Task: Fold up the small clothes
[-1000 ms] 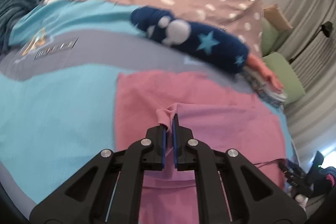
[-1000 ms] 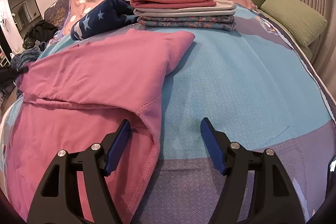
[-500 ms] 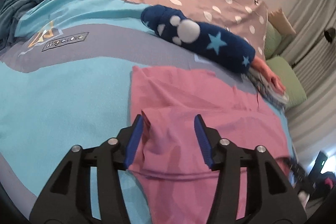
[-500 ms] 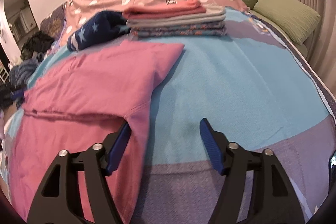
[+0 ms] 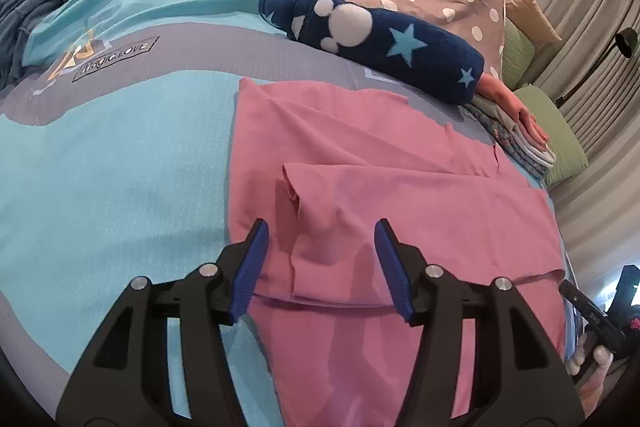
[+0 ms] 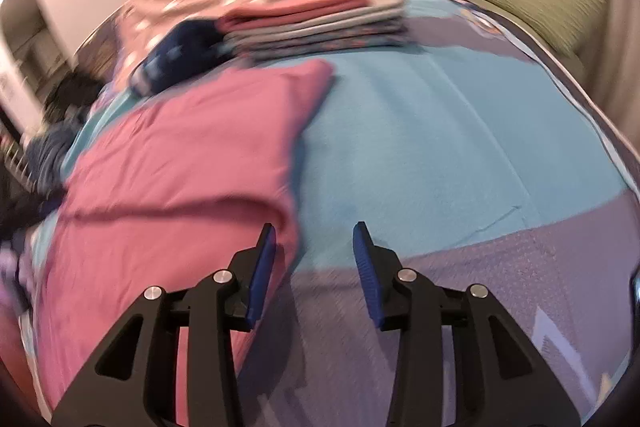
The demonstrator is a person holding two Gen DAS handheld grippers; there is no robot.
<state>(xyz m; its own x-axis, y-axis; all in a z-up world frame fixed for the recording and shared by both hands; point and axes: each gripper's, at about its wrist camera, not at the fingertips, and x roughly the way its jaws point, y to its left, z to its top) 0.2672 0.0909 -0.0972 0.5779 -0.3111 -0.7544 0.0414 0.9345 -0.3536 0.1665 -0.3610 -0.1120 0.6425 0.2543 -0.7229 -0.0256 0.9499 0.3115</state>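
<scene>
Left claw (image 5: 320,239) opening over pink garment (image 5: 400,155).

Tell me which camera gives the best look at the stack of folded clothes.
The right wrist view: the stack of folded clothes faces the camera side-on, so its layers show from the coral top down to the patterned bottom, though blurred. The left wrist view shows the same stack sharply but only end-on at the edge, partly behind the navy star blanket.

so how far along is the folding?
Done: a stack of folded clothes sits beside the rolled navy star blanket. In hand: the pink garment has one flap folded over; the left tongs are opening, flap lying loose between them; the right tongs are closing at its edge, gripping nothing. Left: remaining folds, then stacking.
</scene>
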